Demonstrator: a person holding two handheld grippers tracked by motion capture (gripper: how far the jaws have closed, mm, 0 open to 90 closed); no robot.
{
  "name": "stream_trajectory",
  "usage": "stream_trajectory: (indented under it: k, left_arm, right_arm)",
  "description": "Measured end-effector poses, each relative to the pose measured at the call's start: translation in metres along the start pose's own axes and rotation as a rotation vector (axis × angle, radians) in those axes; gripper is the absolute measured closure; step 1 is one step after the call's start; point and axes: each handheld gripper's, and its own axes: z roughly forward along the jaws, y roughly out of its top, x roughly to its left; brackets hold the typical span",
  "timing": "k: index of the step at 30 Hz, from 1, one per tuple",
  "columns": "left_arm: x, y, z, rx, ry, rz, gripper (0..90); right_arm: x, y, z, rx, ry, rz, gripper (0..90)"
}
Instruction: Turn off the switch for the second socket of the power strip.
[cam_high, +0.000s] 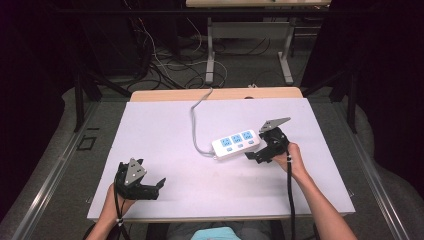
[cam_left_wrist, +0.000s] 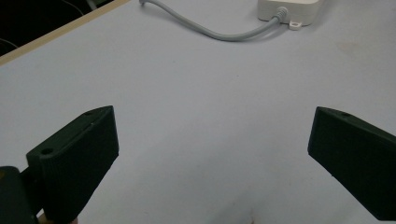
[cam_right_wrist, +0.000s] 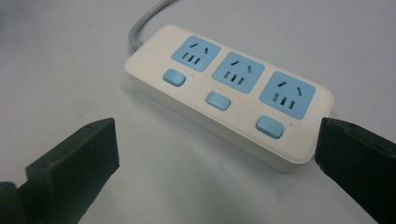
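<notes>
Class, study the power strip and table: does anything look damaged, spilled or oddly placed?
Nothing stands out. The power strip lies flat and intact on the table, at a slant to its edges, its cable trailing off the far edge.

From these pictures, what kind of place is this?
Probably a lab or workshop for recording tasks: a table under a white sheet, loose cables on the floor, and a power strip laid out alone.

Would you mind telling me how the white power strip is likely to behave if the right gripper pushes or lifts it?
The power strip looks like a rigid, flat plastic box, so it should slide rather than roll or tip. Its smooth casing may slip between the jaws. The grey cable looks bendy and would probably drag, swinging the strip round.
</notes>
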Motion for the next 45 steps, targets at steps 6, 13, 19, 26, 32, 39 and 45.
stream_trajectory:
  k: [6, 13, 19, 26, 32, 39, 45]
  left_arm:
    - [0.000, 0.001, 0.001, -0.001, -0.009, 0.002, 1.7]
    - [0.000, 0.001, 0.001, -0.007, -0.005, 0.008, 1.7]
    - [0.000, 0.001, 0.000, -0.002, -0.009, 0.004, 1.7]
    - [-0.001, 0.000, 0.001, -0.002, -0.010, 0.008, 1.8]
    - [0.000, 0.000, -0.002, -0.009, -0.008, -0.004, 1.7]
    - [-0.001, 0.000, -0.001, -0.007, -0.012, -0.002, 1.7]
    - [-0.001, -0.001, -0.003, -0.007, -0.013, -0.003, 1.8]
  right_arm:
    - [-0.002, 0.005, 0.003, -0.039, -0.010, 0.015, 0.0]
    - [-0.006, 0.011, 0.008, -0.048, 0.000, 0.042, 0.0]
    - [-0.010, 0.015, 0.017, -0.048, 0.018, 0.047, 0.0]
    - [-0.009, 0.020, 0.022, -0.045, 0.019, 0.058, 0.0]
    - [-0.013, 0.024, 0.027, -0.060, 0.006, 0.047, 0.0]
    - [-0.013, 0.023, 0.029, -0.081, 0.005, 0.060, 15.5]
    - [-0.009, 0.024, 0.028, -0.079, 0.002, 0.059, 36.7]
